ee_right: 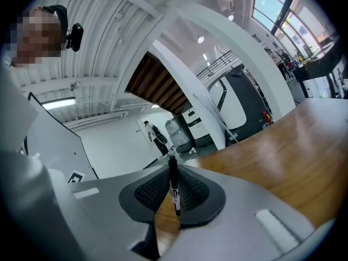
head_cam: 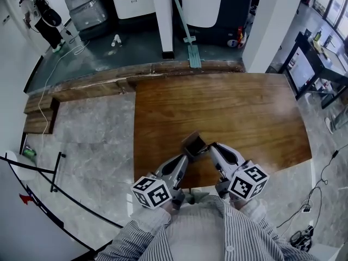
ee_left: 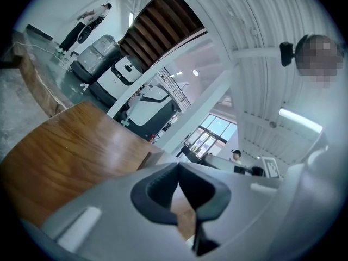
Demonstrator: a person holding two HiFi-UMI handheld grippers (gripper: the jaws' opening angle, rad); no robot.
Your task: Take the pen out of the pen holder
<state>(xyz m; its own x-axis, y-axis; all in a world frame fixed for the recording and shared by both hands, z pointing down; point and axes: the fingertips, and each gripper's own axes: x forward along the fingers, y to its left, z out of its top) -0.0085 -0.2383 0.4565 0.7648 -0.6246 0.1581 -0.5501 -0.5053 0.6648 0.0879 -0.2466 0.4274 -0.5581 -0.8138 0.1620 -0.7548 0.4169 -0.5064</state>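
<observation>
Left gripper (ee_left: 178, 170) fingers (ee_left: 157, 194) clamp pen holder (head_cam: 194, 143); right gripper's (ee_right: 172, 173) pinch pen (ee_right: 174, 192).

Bright, even daylight is pouring in from windows (ee_right: 283, 10), glaring off the counter (head_cam: 228, 113), while fisheye edges are bending.

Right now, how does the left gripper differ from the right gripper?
The right gripper is shut on a black pen clamped between its pads; the left gripper has pads meeting at the tips, no pen between them. In the head view the left gripper reaches the pen holder from its left, the right gripper from its right. Both converge on it over the wooden table.
</observation>
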